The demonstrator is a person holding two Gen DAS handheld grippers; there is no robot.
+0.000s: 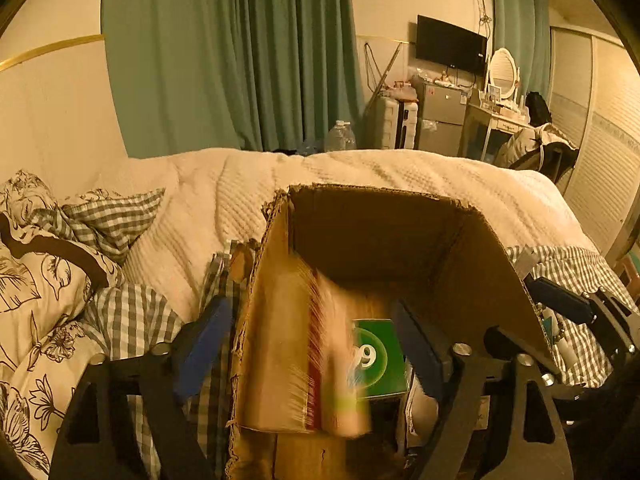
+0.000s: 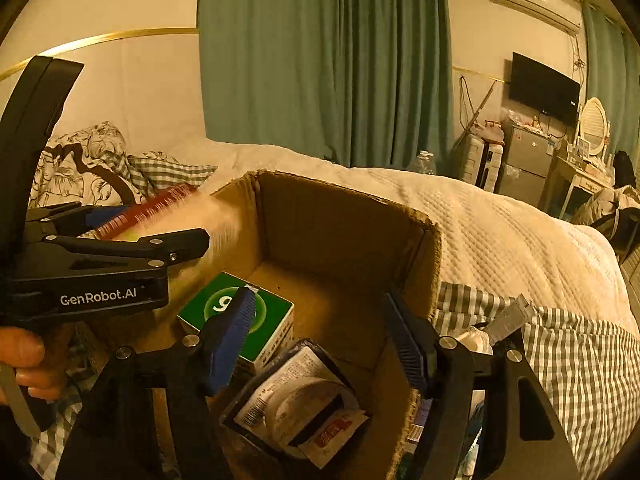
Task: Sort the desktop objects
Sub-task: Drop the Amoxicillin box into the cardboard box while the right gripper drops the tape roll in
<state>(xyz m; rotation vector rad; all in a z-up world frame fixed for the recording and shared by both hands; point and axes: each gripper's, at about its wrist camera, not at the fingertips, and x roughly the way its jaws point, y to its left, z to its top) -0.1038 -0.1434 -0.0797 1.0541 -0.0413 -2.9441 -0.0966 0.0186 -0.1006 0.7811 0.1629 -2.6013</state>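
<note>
A pale, red-edged packet [image 1: 316, 352] between the left jaws is smeared by motion blur, so its print is unreadable. It partly hides the green box [image 1: 380, 356]. The sachet [image 2: 304, 404] below the right jaws carries lettering too small to read.

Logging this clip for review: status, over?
Left gripper open, right gripper open and empty. Pink packet blurred between left's jaws, over cardboard box. Green carton, sealed tray inside. Nothing blocking.

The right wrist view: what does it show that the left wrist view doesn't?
Only the right wrist view: a black packet lying in the box, and a person's hand on the left gripper.

Only the left wrist view: the right gripper outside the box's right wall.

Both: the cardboard box, the green carton inside, a blurred pink item, the bed.
</note>
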